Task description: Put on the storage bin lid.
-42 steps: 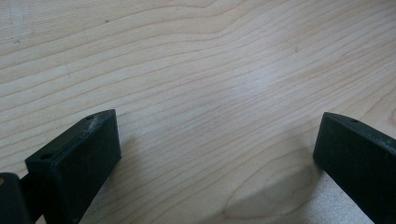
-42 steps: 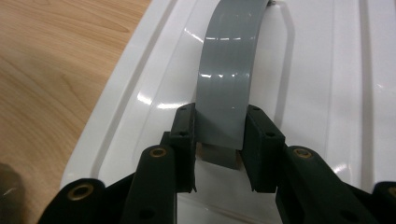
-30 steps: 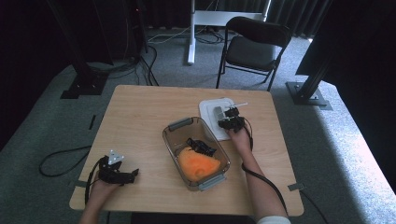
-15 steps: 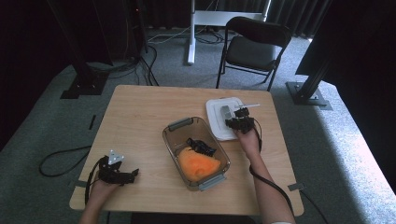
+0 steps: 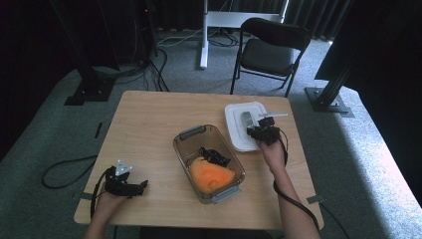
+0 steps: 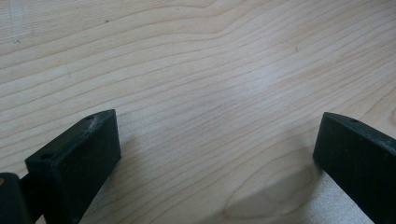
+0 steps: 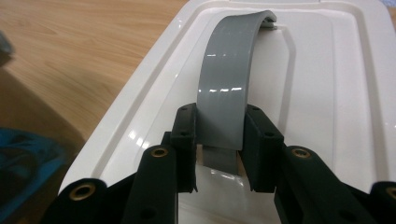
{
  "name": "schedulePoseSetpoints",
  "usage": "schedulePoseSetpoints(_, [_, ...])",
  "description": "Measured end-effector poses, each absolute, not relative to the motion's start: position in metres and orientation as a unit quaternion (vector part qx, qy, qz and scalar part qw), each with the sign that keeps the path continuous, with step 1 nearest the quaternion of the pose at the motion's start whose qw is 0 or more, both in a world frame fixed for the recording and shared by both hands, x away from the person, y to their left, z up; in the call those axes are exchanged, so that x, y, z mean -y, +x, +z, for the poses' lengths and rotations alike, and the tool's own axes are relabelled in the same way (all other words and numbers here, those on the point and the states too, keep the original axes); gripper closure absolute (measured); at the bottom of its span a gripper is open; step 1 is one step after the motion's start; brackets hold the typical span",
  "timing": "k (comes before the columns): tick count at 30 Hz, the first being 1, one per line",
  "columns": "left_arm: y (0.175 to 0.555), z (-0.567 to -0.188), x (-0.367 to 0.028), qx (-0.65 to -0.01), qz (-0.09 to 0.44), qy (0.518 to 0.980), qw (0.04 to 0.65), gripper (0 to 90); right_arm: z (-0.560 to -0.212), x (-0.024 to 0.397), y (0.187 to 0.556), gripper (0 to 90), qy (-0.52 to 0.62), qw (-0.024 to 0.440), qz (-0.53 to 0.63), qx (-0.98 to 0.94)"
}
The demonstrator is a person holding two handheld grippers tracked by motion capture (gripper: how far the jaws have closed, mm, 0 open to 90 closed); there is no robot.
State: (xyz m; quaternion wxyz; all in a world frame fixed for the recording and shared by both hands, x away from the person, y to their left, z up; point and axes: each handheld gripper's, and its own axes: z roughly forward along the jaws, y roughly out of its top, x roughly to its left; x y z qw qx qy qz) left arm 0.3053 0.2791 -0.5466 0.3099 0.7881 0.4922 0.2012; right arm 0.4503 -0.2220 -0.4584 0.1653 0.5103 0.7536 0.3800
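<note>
Setting: grey carpeted floor (image 5: 358,164) with a black folding chair (image 5: 271,50) beyond the far edge of a light wooden table (image 5: 149,124), black stands and loose cables around it. Landmark item: a clear plastic container (image 5: 209,162) with grey end latches, standing near the middle of the table, set at a slant. Contents of the container: an orange mass (image 5: 211,177) in the near half and a small black object (image 5: 215,155) in the far half, its kind not discernible. Item to the right of the container and slightly farther off: a white rectangular lid (image 5: 239,124), lying flat on the table, bearing an arched grey handle (image 7: 231,79) along its middle. Right gripper (image 7: 219,140): at the near right part of the lid, to the right of the container; its two black jaws are closed against the two sides of the grey handle at the handle's near end, as the right gripper view shows, with the lid's white surface below. Left gripper (image 5: 124,181): well to the left of the container, near the table's front left corner, held low over bare wood; in the left gripper view (image 6: 219,154) its jaws stand wide apart with nothing between them but the tabletop. A cable trails from each gripper toward the table's near edge.
</note>
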Motion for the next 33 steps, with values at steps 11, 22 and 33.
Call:
schedulePoseSetpoints(11, [0.305, -0.547, -0.279, -0.493, 0.201, 0.788, 0.309, 1.1, -0.434, 0.234, 0.428, 68.5, 0.512, 0.167, 0.4, -0.742])
schedulePoseSetpoints(22, [0.305, -0.547, -0.279, -0.492, 0.202, 0.788, 0.309, 1.1, -0.399, 0.223, 0.386, 68.5, 0.474, 0.172, 0.435, -0.746])
schedulePoseSetpoints(33, [0.305, -0.547, -0.279, -0.493, 0.202, 0.788, 0.309, 1.1, -0.391, 0.188, 0.346, 68.5, 0.413, 0.145, 0.463, -0.77])
